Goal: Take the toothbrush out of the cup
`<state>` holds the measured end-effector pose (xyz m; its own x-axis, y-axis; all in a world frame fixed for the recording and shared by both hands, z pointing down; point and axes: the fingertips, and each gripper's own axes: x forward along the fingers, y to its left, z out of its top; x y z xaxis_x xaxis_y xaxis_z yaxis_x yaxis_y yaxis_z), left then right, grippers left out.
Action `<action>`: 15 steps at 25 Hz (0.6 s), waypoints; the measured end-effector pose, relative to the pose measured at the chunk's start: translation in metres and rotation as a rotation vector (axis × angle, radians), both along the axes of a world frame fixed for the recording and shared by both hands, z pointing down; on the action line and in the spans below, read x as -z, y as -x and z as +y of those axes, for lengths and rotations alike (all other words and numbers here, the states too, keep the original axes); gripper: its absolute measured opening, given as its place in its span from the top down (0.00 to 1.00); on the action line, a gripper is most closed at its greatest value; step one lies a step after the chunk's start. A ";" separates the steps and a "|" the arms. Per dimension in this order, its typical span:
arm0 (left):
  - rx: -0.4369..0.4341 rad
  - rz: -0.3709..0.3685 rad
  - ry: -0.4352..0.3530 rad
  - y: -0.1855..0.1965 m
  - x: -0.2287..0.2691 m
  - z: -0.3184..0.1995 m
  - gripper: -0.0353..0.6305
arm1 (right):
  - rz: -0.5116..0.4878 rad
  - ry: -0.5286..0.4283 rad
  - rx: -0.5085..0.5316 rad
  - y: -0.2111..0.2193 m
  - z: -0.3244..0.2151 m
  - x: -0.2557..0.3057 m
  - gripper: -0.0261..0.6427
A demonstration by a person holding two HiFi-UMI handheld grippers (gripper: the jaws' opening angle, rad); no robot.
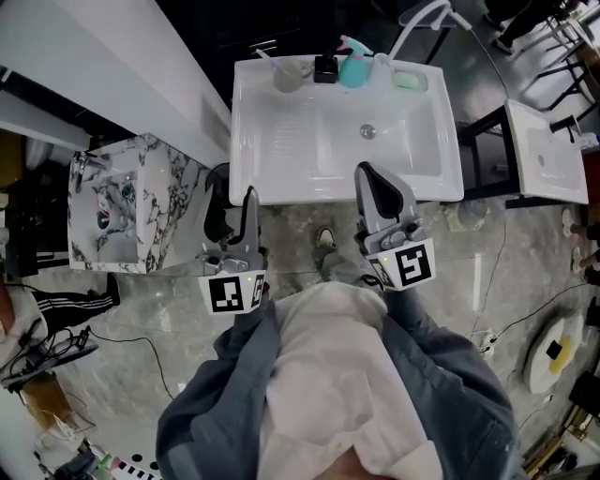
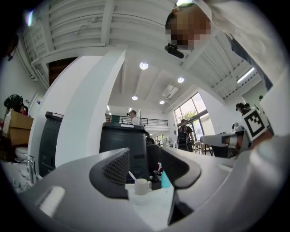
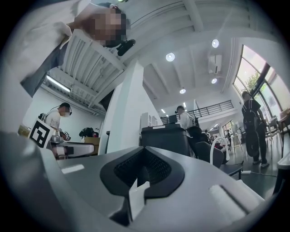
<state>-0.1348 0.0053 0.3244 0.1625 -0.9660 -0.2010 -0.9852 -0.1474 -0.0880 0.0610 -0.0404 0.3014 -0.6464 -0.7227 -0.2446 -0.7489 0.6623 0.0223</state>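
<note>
A pale cup (image 1: 292,74) stands on the back rim of the white sink (image 1: 281,141), with a white toothbrush (image 1: 265,56) leaning out of it to the left. My left gripper (image 1: 249,197) hovers just before the sink's front edge, open; in the left gripper view the cup (image 2: 141,186) and toothbrush (image 2: 132,176) show far off between its spread jaws (image 2: 145,170). My right gripper (image 1: 368,173) reaches over the sink's front rim, shut and empty. In the right gripper view its pads (image 3: 144,158) meet, and only a white sliver of sink shows below.
Beside the cup stand a black item (image 1: 325,67), a teal spray bottle (image 1: 354,67) and a green soap (image 1: 410,81). A faucet hose (image 1: 422,19) arches at the back right. A marble-patterned basin (image 1: 122,202) stands to the left, a second white sink (image 1: 548,155) to the right. Cables lie on the floor.
</note>
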 end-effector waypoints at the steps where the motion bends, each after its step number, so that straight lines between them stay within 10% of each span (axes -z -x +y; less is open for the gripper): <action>1: 0.006 -0.004 -0.001 -0.004 0.002 -0.009 0.60 | -0.002 -0.002 0.006 -0.003 -0.009 0.001 0.95; 15: 0.024 -0.044 0.030 -0.035 0.010 -0.091 0.60 | -0.048 0.010 0.069 -0.021 -0.103 0.000 0.95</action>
<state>-0.1000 -0.0861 0.3143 0.1470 -0.9753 -0.1647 -0.9837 -0.1268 -0.1272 0.0820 -0.1431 0.3014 -0.6823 -0.6796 -0.2695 -0.7016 0.7123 -0.0200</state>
